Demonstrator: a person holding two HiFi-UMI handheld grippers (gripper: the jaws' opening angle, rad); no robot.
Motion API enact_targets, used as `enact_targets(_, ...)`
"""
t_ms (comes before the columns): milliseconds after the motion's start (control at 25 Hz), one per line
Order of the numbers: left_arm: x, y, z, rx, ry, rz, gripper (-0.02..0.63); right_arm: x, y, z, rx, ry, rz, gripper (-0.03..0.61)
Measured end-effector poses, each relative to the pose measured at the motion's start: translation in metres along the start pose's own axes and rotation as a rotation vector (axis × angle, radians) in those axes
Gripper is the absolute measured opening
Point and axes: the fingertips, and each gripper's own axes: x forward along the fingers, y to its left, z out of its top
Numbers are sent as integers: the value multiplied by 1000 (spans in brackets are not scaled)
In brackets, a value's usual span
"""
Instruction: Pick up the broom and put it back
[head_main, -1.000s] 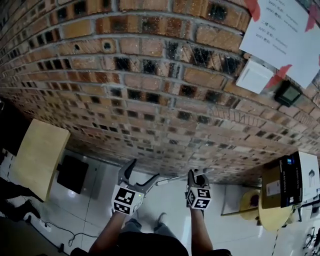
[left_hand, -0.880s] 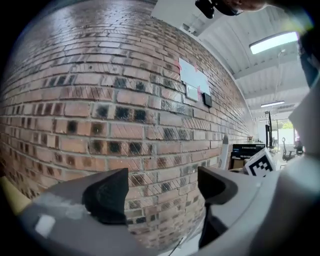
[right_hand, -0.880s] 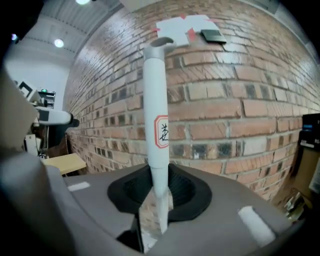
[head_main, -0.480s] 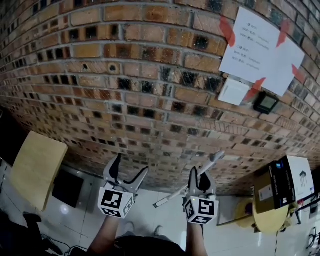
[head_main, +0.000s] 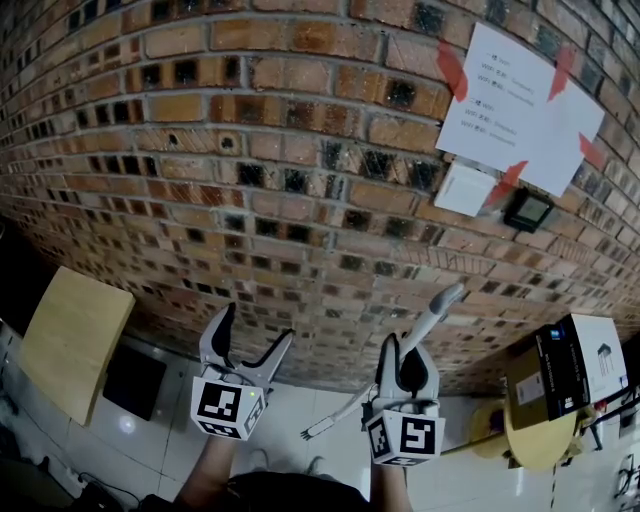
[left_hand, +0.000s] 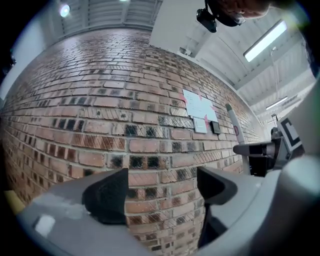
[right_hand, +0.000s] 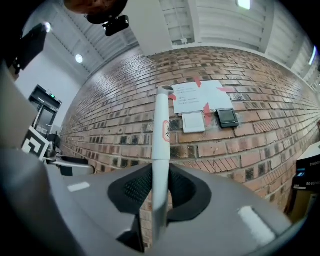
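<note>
The broom's pale grey handle (head_main: 430, 318) slants from upper right down to lower left in front of the brick wall; its brush end is out of sight. My right gripper (head_main: 403, 352) is shut on the handle (right_hand: 161, 125), which stands upright between the pads (right_hand: 135, 189). My left gripper (head_main: 255, 330) hangs beside it to the left, apart from the broom. Its jaws (left_hand: 162, 187) are open with only wall behind them, and they have just closed a little. The right gripper (left_hand: 260, 152) and the handle (left_hand: 232, 120) show at the right of the left gripper view.
The brick wall (head_main: 250, 150) fills the view just ahead. Papers (head_main: 520, 105) taped in red, a white plate (head_main: 462, 188) and a small black device (head_main: 527, 210) hang on it. A box (head_main: 565, 375) sits on a round yellow table at right, a wooden tabletop (head_main: 70, 340) at left.
Both grippers have risen along the wall. The right one has lifted the broom handle, whose tip now points up to the right. The left jaws look slightly narrower.
</note>
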Motion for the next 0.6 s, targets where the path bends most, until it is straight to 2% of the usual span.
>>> enact_targets(240, -1, 8, 1, -4, 0, 16, 436, 4, 8, -1, 40, 13, 30, 84)
enact_targets(600, 1, 14, -4, -14, 6, 13, 436, 12, 16, 1, 31, 12, 44, 84)
